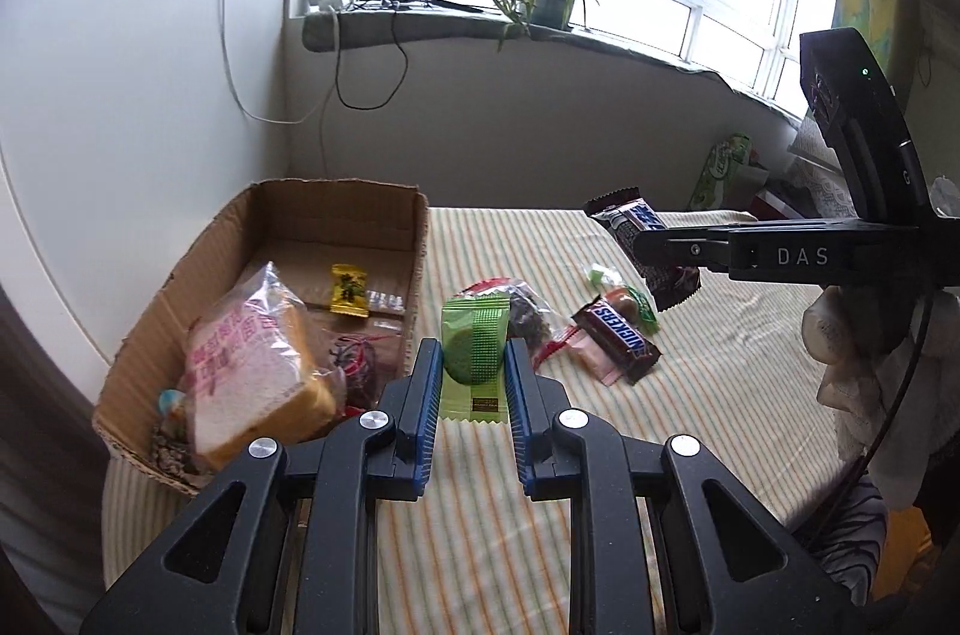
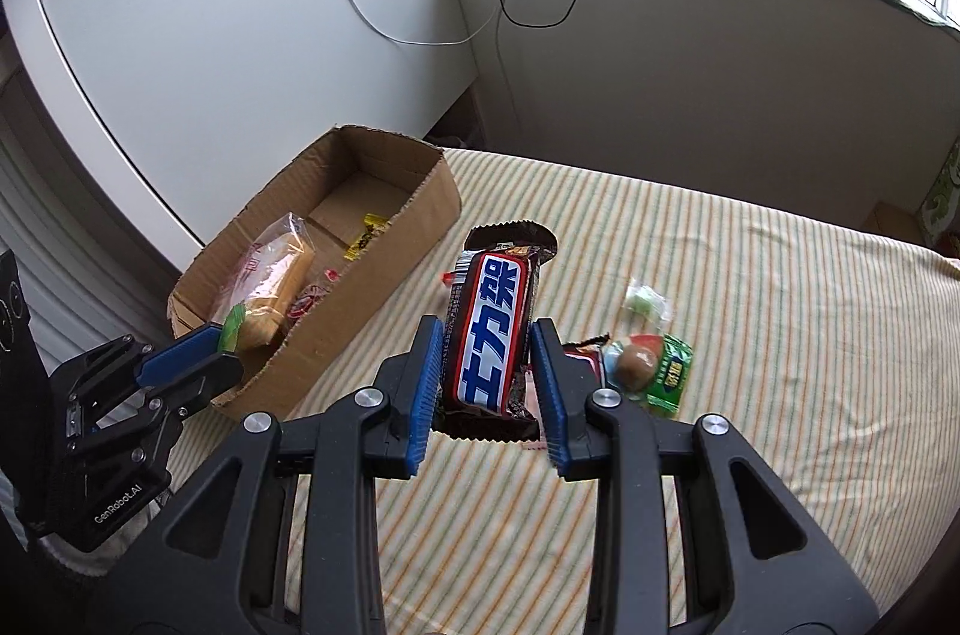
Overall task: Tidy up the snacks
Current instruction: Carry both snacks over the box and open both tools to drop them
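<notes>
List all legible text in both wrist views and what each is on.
"SNICKERS": candy bar lying on the striped cloth.
"士力架": candy bar held in the right gripper.
"DAS": right gripper body, seen from the left wrist view.
"GenRobot.AI": left gripper body.
Bread bag pink print, yellow candy, green packet: unreadable.

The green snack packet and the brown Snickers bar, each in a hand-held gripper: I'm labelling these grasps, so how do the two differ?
The green snack packet is light green and flat, with a round cake showing; the brown Snickers bar is dark brown, thicker, with white and blue lettering. The packet sits in the left hand-held gripper, the bar in the right hand-held gripper. Both are sealed wrappers gripped across their width, pointing lengthwise away from the camera, above the striped cloth.
</notes>
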### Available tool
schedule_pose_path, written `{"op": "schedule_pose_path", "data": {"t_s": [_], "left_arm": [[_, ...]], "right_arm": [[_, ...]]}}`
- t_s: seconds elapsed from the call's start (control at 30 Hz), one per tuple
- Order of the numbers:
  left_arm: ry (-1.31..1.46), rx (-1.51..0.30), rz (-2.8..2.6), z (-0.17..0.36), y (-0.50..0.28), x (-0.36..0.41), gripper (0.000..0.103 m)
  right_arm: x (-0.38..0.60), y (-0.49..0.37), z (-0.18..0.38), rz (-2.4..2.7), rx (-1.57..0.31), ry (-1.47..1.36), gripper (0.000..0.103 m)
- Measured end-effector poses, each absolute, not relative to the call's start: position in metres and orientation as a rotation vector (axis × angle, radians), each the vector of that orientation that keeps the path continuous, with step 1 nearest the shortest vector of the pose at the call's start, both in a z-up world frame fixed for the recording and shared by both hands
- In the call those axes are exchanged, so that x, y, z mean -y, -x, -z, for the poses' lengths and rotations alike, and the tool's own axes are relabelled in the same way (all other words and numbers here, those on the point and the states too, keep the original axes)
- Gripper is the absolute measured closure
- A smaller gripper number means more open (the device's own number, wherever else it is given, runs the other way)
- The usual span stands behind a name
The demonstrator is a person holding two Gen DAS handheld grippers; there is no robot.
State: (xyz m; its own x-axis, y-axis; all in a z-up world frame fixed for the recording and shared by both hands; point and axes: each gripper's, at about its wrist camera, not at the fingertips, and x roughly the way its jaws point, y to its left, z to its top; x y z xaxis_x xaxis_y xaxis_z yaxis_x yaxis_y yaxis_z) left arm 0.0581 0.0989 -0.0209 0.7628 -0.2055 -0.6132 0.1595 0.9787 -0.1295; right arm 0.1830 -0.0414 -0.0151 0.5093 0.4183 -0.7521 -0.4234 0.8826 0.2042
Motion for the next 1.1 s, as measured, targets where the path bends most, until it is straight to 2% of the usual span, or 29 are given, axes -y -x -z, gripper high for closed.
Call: {"op": "schedule_pose_path", "data": {"t_s": [0.57,1.1], "left_arm": [[0.115,-0.639,0.093,0.017,-0.066,-0.163,0.083],[0.135,-0.654,0.057,0.027,-0.082,-0.183,0.083]], "right_arm": [[-0.041,-0.211,0.013,-0.579,-0.908,0.073,0.072],[-0.097,-0.228,0.030,-0.649,-0.951,0.117,0.072]]}}
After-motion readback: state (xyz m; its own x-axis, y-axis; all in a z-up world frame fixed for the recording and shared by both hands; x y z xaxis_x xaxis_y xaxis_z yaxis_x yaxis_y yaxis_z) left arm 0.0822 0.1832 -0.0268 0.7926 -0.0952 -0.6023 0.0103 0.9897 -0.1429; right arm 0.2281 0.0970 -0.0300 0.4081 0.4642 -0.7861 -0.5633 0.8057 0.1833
